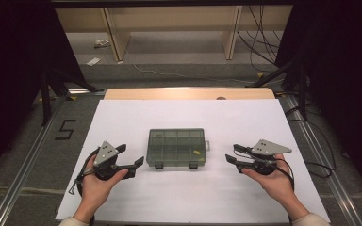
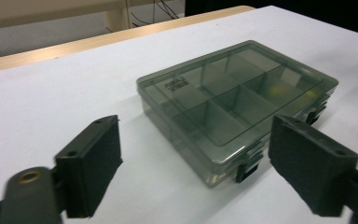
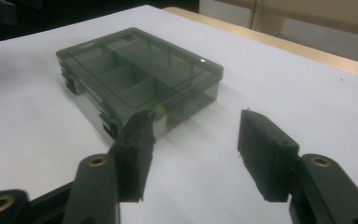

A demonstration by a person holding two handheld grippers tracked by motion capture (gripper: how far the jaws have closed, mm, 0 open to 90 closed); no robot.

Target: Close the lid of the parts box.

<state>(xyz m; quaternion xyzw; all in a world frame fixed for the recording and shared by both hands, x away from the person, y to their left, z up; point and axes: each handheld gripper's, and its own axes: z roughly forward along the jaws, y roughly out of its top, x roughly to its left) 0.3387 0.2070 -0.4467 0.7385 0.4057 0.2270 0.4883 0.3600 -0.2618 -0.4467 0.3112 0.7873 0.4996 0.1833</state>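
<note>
Box [image 1: 176, 148] mid-sheet — open room either side

Grey carpeted floor [image 1: 37, 155] with cables [image 1: 264, 47], wooden shelving [image 1: 169, 28] behind, dark curtains [image 1: 9, 70] at both sides.

Smoky translucent grey-green compartment box [image 1: 176, 148], small yellow piece [image 1: 196, 152] inside, white table sheet [image 1: 122, 117], black claws

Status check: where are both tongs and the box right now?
Left tongs and right tongs open, empty, flanking the box. Translucent grey-green plastic compartment box closed, flat on white table sheet, small yellow piece inside. Nothing in the way.
</note>
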